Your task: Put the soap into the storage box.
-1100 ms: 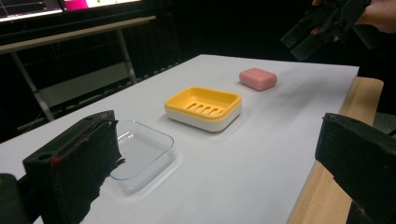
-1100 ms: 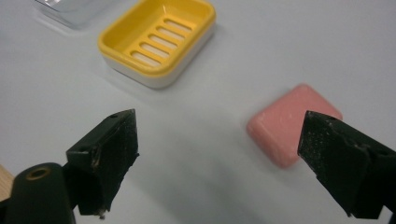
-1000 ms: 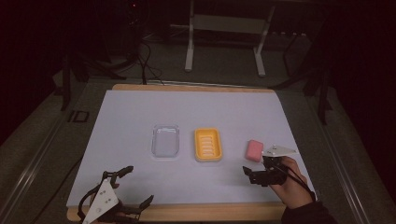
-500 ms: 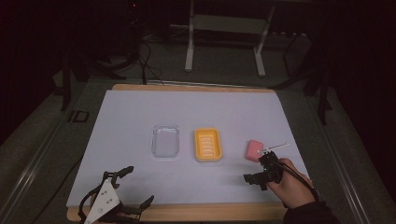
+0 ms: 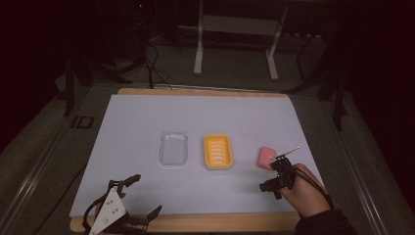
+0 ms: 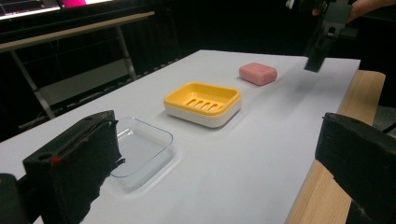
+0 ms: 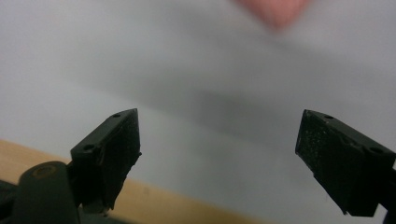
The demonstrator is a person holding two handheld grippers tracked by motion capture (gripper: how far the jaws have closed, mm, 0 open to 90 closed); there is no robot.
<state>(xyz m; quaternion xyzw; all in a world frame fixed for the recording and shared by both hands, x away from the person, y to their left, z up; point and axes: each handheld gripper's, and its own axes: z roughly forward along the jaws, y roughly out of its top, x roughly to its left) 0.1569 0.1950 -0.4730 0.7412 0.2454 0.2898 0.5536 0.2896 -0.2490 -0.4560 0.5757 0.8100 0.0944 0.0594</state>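
Two open hand-held grippers, a pink soap bar just ahead of the right one

High view: the right hand-held gripper (image 5: 277, 177) hangs over the white surface (image 5: 137, 117), the pink soap bar (image 5: 266, 156) just beyond its tips, the yellow soap dish (image 5: 218, 152) and clear lid (image 5: 173, 148) farther to its left; the left hand-held gripper (image 5: 139, 196) rests at the near edge, jaws wide. Left gripper view: its jaws gape with nothing between them, lid nearest, then dish, then soap. Right gripper view: jaws wide and empty, the soap a blur at the top; closing from here would likely miss or nudge the bar, since it lies ahead of the jaws rather than between them.
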